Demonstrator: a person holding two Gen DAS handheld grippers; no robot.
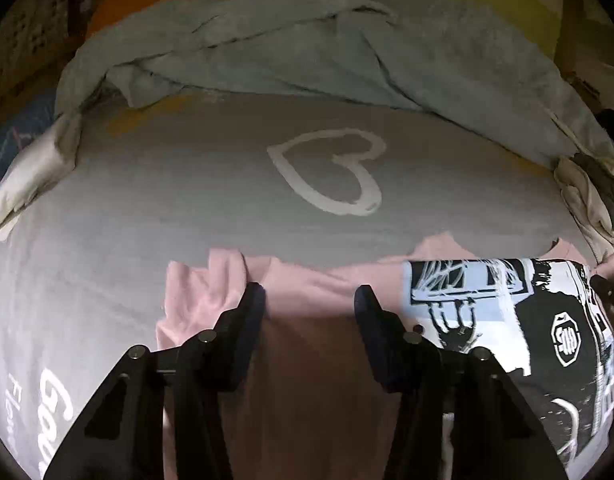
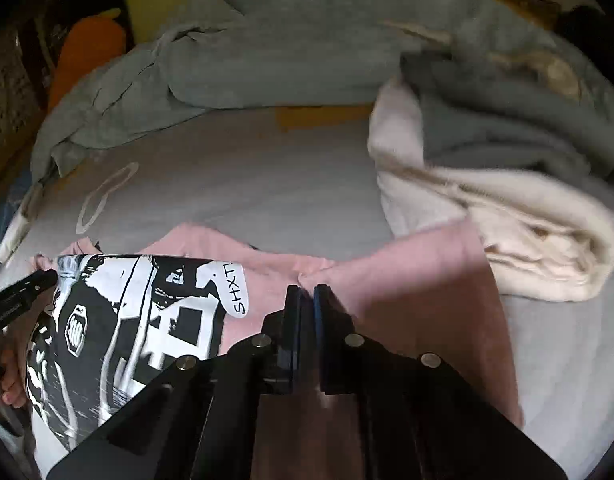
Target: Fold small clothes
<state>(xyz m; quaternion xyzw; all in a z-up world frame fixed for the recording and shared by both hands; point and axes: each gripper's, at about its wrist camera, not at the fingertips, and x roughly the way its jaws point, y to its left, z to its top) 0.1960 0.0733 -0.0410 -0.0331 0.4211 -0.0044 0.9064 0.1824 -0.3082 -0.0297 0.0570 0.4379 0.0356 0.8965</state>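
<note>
1. Pink T-shirt (image 1: 307, 280), with a black-and-white graphic print (image 2: 147, 312) on its front: lies spread on my grey bedsheet (image 1: 167, 184), its upper edge turned toward the middle of the bed.
2. Left tongs (image 1: 309, 300): jaws partly apart, one finger on each side of a stretch of pink cloth near the rumpled sleeve (image 1: 203, 292). The pads rest over the fabric; whether they pinch it I cannot tell.
3. Right tongs (image 2: 305, 292): jaws brought together at a small fold along the shirt's upper edge; the cloth puckers just at the tips, so I count it gripped.
4. White heart outline (image 1: 331, 172), printed on the sheet: beyond the shirt, uncovered.
5. Grey-blue blanket (image 1: 287, 44): bunched across the far side of the bed.
6. Cream blanket (image 2: 507, 232): folded in a roll, just beside the shirt's right sleeve (image 2: 435, 272).
7. Orange cushion (image 2: 87, 52): past the blanket, far left.
</note>
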